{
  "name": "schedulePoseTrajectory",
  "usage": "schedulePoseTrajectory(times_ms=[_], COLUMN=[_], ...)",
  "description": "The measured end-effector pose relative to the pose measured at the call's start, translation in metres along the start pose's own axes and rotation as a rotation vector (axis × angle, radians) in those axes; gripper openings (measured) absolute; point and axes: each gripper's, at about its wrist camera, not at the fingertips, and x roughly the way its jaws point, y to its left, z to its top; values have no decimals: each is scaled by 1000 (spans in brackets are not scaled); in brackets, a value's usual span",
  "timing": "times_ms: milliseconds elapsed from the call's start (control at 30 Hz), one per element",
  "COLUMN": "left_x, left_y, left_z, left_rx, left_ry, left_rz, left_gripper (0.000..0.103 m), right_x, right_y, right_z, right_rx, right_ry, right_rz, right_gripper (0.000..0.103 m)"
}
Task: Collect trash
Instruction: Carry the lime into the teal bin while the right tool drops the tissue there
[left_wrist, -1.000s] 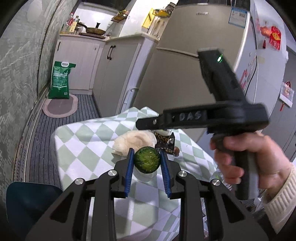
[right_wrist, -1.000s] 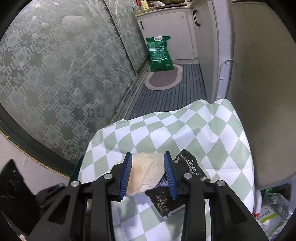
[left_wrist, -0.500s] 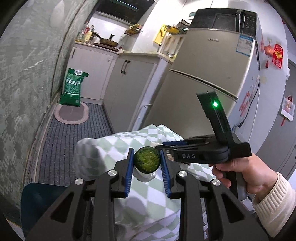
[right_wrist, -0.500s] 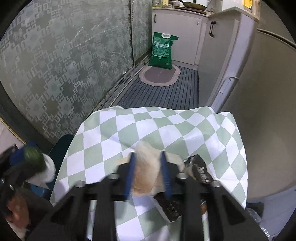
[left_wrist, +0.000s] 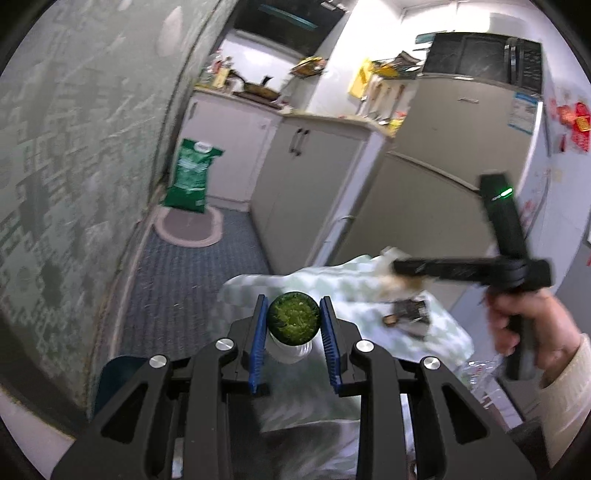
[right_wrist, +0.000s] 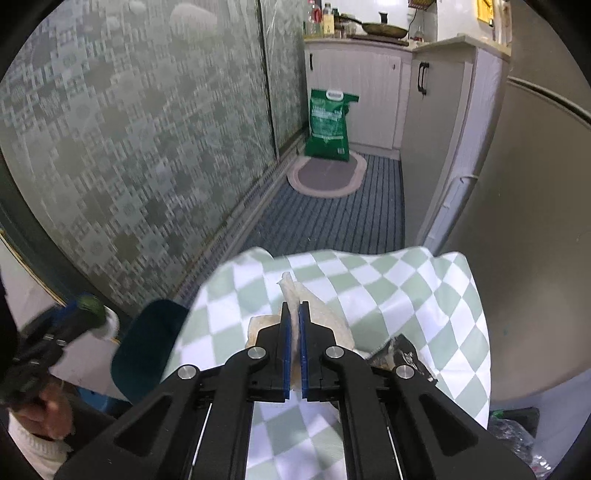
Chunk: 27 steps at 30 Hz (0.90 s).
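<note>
Only right wrist view shows fingers (right_wrist: 285, 332) pinching napkin (right_wrist: 325, 317), checkered cloth (right_wrist: 424, 280)

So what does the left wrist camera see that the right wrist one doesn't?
Only the left wrist view shows the microwave on the fridge and the left gripper clamping a green-capped bottle head-on. Only the right wrist view shows the right gripper shut on a crumpled tissue up close. Both show the checked tablecloth, a dark wrapper and the green bag on the floor.
</note>
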Motion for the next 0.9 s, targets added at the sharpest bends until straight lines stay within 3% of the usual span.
schedulePoseTrajectory(times_ms=[200,533,900], left_x=[3,11,33], left_y=[25,61,92], left_z=[-13,-34,-63], left_rx=[10,4,0], left_ry=[69,186,358], left_rz=[114,206,294], left_gripper=[30,30,30], right_x=[-11,-12,15], right_y=[27,75,132], right_z=[14,28,26], right_rx=[-24,-78,-149], right_ry=[-49,-73,-1], right_rz=[59,141,218], right_gripper=[4,4,4])
